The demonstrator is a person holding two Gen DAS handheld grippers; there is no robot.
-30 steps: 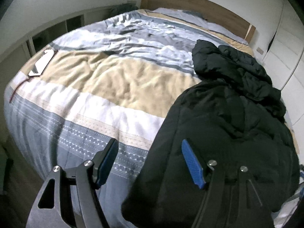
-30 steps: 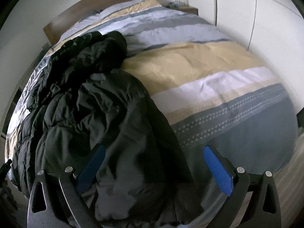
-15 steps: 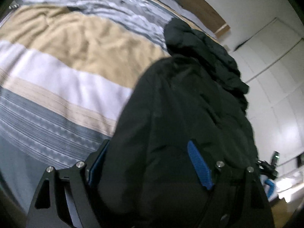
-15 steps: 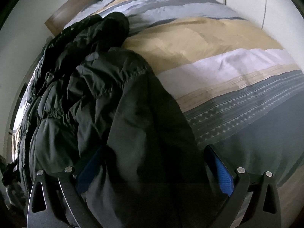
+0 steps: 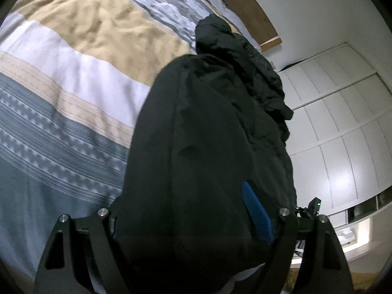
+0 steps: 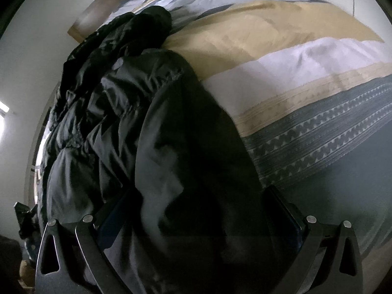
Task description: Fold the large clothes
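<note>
A large black puffer jacket (image 5: 210,132) lies lengthwise on the bed, its hood toward the headboard; it also shows in the right wrist view (image 6: 127,127). My left gripper (image 5: 186,210) is open, its blue-padded fingers (image 5: 256,210) wide apart with the jacket's lower hem bulging between them. My right gripper (image 6: 198,218) is also open, its fingers either side of the jacket's hem at the foot of the bed. The left finger pad in the left wrist view is hidden by the fabric.
The striped duvet (image 5: 80,78) in yellow, white and grey-blue covers the bed (image 6: 306,78). A wooden headboard (image 5: 247,7) stands at the far end. White wardrobe doors (image 5: 343,122) stand beside the bed. A small black device (image 5: 314,204) is near them.
Both grippers have moved forward and down onto the jacket's hem. The fabric now fills the gap between each pair of fingers. Both stay open.
</note>
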